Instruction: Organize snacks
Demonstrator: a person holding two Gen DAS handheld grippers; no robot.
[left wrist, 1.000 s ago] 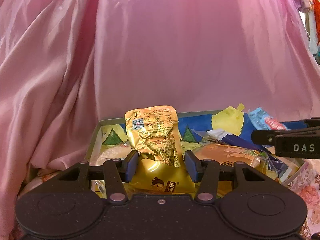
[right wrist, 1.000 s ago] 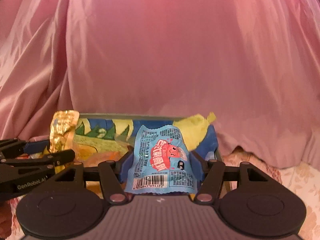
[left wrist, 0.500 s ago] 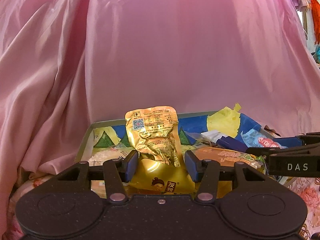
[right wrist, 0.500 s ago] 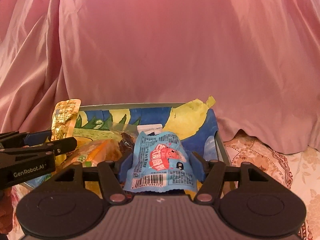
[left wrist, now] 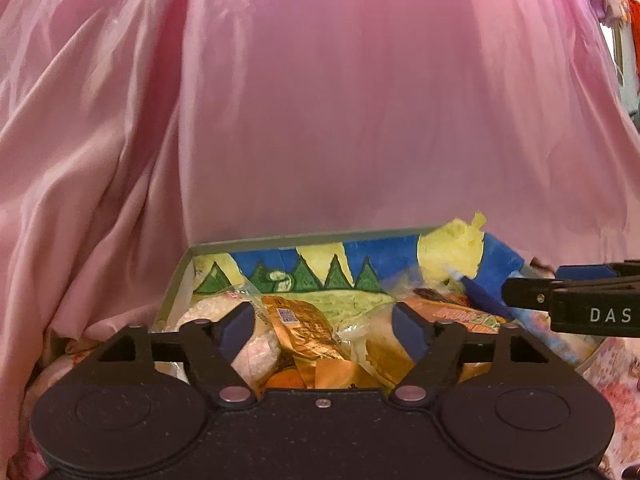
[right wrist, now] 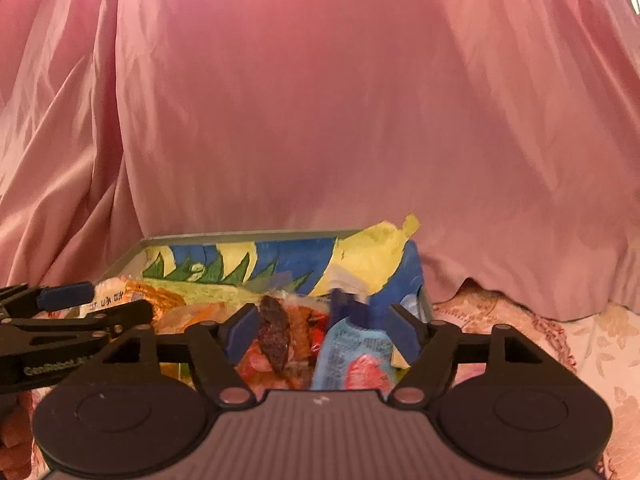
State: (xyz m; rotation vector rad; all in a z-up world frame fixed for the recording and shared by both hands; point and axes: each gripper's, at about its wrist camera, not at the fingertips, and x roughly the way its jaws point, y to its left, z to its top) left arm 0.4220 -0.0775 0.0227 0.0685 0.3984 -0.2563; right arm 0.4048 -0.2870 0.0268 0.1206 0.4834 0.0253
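Observation:
A box (left wrist: 304, 237) with painted blue, green and yellow inner walls holds a heap of snack packets. My left gripper (left wrist: 324, 330) is open above the heap, and the gold foil packet (left wrist: 308, 328) lies loose among the snacks between its spread fingers. My right gripper (right wrist: 322, 330) is also open over the box (right wrist: 240, 237); the light-blue packet with a pink picture (right wrist: 354, 360) lies below it on the pile, beside a dark brown snack (right wrist: 275, 336). Each gripper shows at the edge of the other's view.
Pink satin cloth (left wrist: 320, 100) hangs close behind the box and drapes round its left side. A floral patterned cloth (right wrist: 560, 344) covers the surface to the right of the box. An orange-labelled packet (left wrist: 460, 314) lies at the right of the heap.
Both grippers went from shut to open. The gold packet dropped from the left one and the blue packet from the right one, both landing in the box.

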